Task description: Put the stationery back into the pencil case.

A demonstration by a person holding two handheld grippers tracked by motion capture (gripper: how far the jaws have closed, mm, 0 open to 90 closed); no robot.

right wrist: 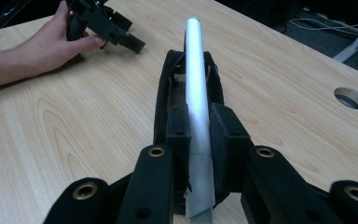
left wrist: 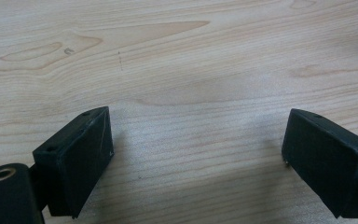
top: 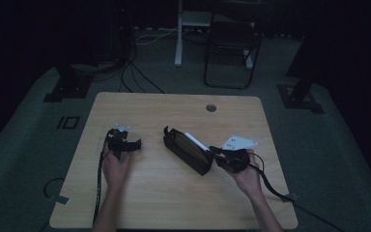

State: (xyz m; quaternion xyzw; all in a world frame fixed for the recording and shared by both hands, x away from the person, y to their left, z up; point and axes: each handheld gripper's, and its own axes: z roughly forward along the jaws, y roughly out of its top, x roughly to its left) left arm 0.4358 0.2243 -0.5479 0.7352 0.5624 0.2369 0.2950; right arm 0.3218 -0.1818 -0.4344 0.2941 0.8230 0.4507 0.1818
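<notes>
White tube (right wrist: 196, 84) (no legible writing) in right gripper (right wrist: 199, 135)

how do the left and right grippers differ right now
The left gripper has its jaws wide apart with bare wooden table between them; the right gripper is shut on a white tube. In the high view the left gripper sits apart from the black pouch, while the right gripper is at the pouch's near end. Both are black and hand-held at table level.
</notes>
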